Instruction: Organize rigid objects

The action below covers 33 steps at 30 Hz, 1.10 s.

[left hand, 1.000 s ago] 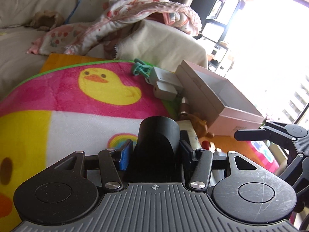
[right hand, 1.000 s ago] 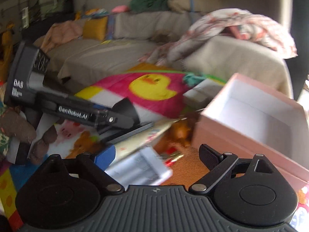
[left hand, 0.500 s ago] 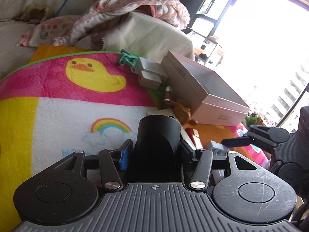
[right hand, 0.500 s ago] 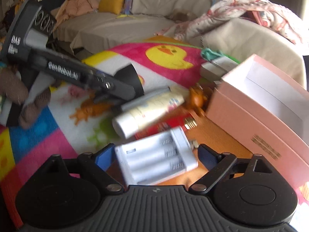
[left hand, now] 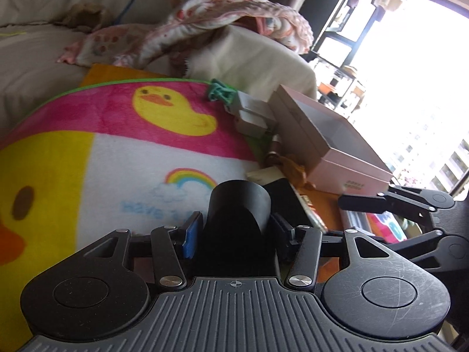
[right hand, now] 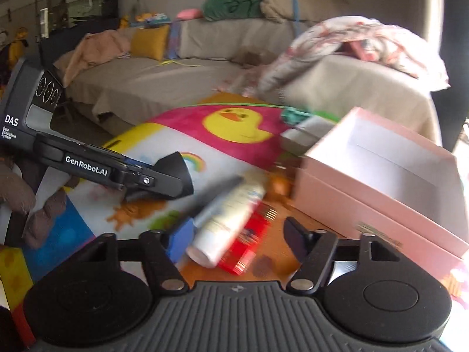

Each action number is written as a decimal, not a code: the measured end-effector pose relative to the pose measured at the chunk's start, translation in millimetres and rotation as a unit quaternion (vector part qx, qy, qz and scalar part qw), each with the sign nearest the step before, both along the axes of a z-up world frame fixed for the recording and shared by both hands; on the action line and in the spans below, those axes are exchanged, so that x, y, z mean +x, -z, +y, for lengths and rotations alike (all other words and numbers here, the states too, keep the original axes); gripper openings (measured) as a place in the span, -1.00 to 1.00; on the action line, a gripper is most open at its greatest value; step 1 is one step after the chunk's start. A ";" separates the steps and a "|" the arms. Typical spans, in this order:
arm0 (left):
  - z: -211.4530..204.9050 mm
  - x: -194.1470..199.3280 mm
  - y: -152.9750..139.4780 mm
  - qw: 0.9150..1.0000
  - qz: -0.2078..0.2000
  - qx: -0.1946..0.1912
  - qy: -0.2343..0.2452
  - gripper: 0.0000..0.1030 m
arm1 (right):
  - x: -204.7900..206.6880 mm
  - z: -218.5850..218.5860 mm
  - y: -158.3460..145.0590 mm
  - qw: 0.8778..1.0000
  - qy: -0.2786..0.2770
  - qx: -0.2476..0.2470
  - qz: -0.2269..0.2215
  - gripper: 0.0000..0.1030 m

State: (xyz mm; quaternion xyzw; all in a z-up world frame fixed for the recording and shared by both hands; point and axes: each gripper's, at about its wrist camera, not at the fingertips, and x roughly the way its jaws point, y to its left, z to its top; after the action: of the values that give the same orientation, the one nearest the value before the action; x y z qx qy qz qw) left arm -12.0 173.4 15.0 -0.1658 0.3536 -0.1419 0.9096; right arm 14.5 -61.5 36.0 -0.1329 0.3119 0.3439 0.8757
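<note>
Left tongs [left hand: 236, 231] pinch a black cylinder [left hand: 239, 205] upright between both pads, held over the duck blanket [left hand: 117, 158]. Right tongs [right hand: 240, 234] have just been closing and now stand apart with no pad pressing anything: the white tube [right hand: 227, 220] lies tilted on the blanket just ahead, its near end between the tips and close to the blue pad, a red packet [right hand: 249, 243] beside it. The open pink box [right hand: 381, 176] sits to the right of both, near the right tip.
</note>
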 end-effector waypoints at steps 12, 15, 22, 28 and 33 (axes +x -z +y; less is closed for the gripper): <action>15.3 -9.5 4.2 0.999 0.000 -0.025 -0.033 0.08 | 14.5 79.8 30.6 0.991 -0.058 -0.094 -0.082 0.21; 16.6 -12.3 5.0 0.999 0.000 -0.028 -0.034 0.08 | 9.5 81.5 29.1 0.989 -0.069 -0.100 -0.085 -0.04; 13.8 -16.0 6.0 0.999 -0.003 -0.032 -0.033 0.08 | -9.8 58.0 13.2 0.993 -0.087 -0.070 -0.040 -0.51; 6.5 -29.5 3.9 0.999 0.000 -0.028 -0.033 0.08 | -33.2 43.3 10.1 0.993 -0.109 -0.051 0.008 -0.51; -0.8 -48.2 -0.6 0.999 0.000 -0.003 -0.041 0.08 | -53.2 35.1 12.7 0.993 -0.110 -0.035 0.029 -0.09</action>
State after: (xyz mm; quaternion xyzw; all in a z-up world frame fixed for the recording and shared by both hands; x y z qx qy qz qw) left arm -60.2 172.6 15.7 -0.1833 0.3462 -0.1056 0.9140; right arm -38.8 -26.3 23.3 -0.1870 0.3326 0.4307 0.8179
